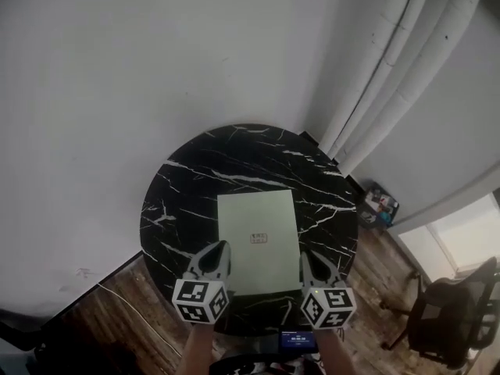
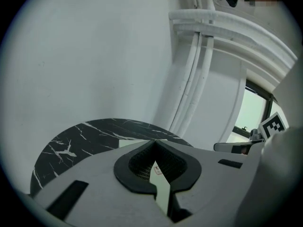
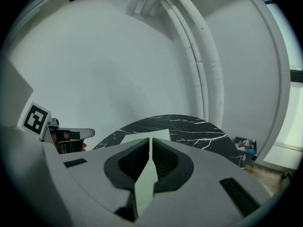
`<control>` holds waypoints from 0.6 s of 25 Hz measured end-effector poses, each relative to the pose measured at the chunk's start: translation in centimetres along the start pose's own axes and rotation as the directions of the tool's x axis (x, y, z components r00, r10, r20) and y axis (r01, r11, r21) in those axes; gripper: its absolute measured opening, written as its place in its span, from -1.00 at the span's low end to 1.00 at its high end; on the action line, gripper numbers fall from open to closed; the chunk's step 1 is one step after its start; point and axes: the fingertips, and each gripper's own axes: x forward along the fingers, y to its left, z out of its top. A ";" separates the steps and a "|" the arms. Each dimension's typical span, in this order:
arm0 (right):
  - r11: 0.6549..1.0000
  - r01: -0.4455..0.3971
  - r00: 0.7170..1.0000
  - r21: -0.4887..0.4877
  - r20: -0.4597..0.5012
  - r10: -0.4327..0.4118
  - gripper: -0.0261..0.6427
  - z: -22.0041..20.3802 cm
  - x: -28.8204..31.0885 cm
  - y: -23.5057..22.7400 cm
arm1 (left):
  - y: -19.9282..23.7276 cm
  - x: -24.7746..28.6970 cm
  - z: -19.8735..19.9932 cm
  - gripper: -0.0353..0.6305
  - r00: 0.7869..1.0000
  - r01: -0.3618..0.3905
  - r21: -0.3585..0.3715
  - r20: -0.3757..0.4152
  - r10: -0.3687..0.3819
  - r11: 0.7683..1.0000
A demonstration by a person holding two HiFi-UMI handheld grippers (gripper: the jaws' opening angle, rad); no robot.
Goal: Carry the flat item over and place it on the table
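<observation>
A pale green flat item (image 1: pixel 258 225) with a small red mark lies flat on the round black marble table (image 1: pixel 195 186), nearer the front edge. My left gripper (image 1: pixel 222 247) is shut over the item's near left corner, and my right gripper (image 1: pixel 306 255) is shut just off its near right edge. In the left gripper view the tips (image 2: pixel 154 142) meet, and the green item (image 2: pixel 162 190) shows below through the slit. The right gripper view has the jaws (image 3: pixel 150 140) almost touching, with the item (image 3: pixel 142 188) visible beneath them. Neither pair of pads clearly clamps anything.
White pipes (image 1: pixel 406 61) run up the wall corner behind the table. A small bag of bright things (image 1: pixel 379 208) sits on the wood floor at right, and a black chair (image 1: pixel 453 311) stands by the window. A thin cable (image 1: pixel 125 299) crosses the floor at left.
</observation>
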 end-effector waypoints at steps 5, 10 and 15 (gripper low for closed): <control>1.000 -0.014 0.997 0.013 0.078 0.013 -0.84 1.9 -2.9 1.1 | -2.8 -2.3 2.2 -0.85 0.998 0.031 0.021 0.053 -0.032 0.999; 0.999 -0.037 0.988 0.005 0.149 0.035 -0.86 3.8 -5.3 2.8 | -5.7 -4.7 4.9 -0.85 0.991 0.056 0.121 0.115 -0.070 0.991; 0.998 -0.052 0.980 -0.016 0.193 0.055 -0.86 5.0 -7.5 4.0 | -7.5 -6.3 5.6 -0.86 0.987 0.085 0.143 0.124 -0.103 0.986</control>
